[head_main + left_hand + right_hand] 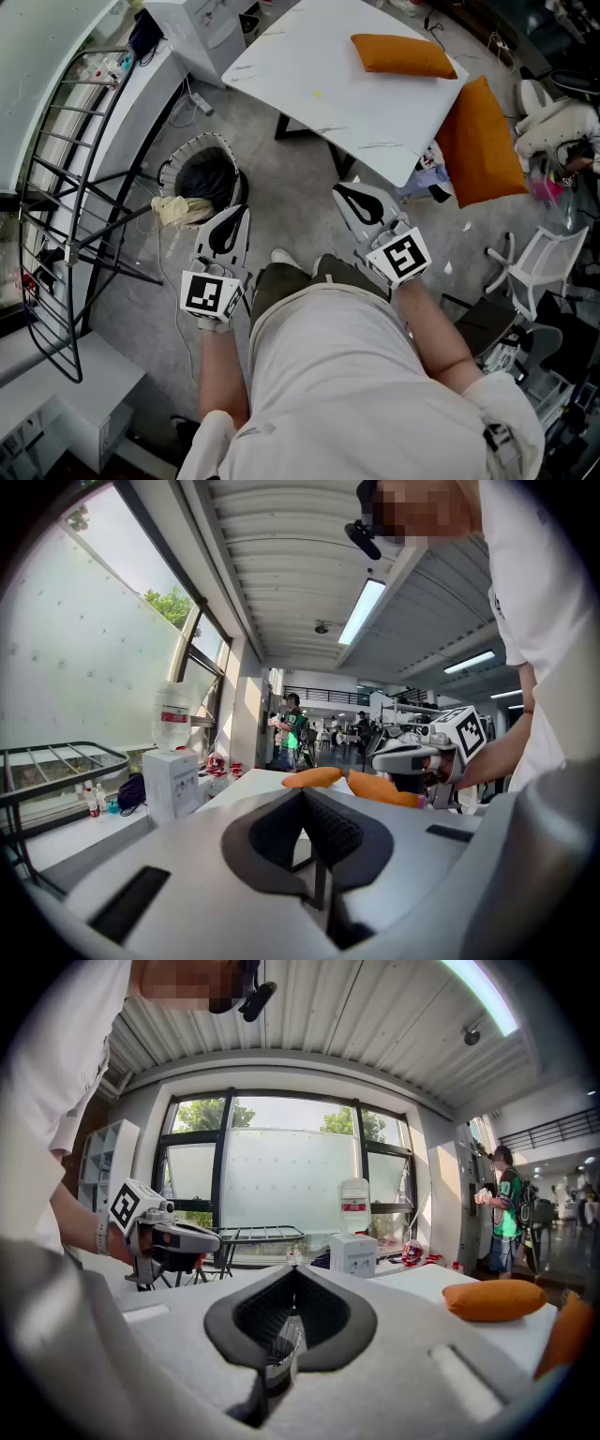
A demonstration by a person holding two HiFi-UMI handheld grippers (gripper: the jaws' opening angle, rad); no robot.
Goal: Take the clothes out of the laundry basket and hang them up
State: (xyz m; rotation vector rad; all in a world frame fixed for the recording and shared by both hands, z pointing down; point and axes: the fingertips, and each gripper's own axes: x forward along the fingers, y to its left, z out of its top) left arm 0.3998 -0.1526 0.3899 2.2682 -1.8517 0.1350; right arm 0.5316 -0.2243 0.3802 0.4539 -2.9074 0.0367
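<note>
Head view first: your left gripper (pixel 225 232) and right gripper (pixel 360 201) are both held out in front of you at about waist height, with nothing in either one. The round wire laundry basket (pixel 192 142) sits on the floor just past the left gripper. There's a dark pile of clothes (pixel 204 180) inside it and a cream-coloured cloth (pixel 178 208) flopped over the near rim. The black metal drying rack (pixel 70 139) stands off to the left of the basket, and I can't spot a single garment on it.

Left gripper view: the jaws are pressed together with nothing between them, and they look out across the room toward the white table (pixel 246 785), not at the basket.

Right gripper view: same deal, jaws closed on nothing. The rack shows up bare by the window.

So I'd say you're right at the start. Nothing's hung, everything's still in or on the basket, and all the grabbing and hanging is still ahead of you
</note>
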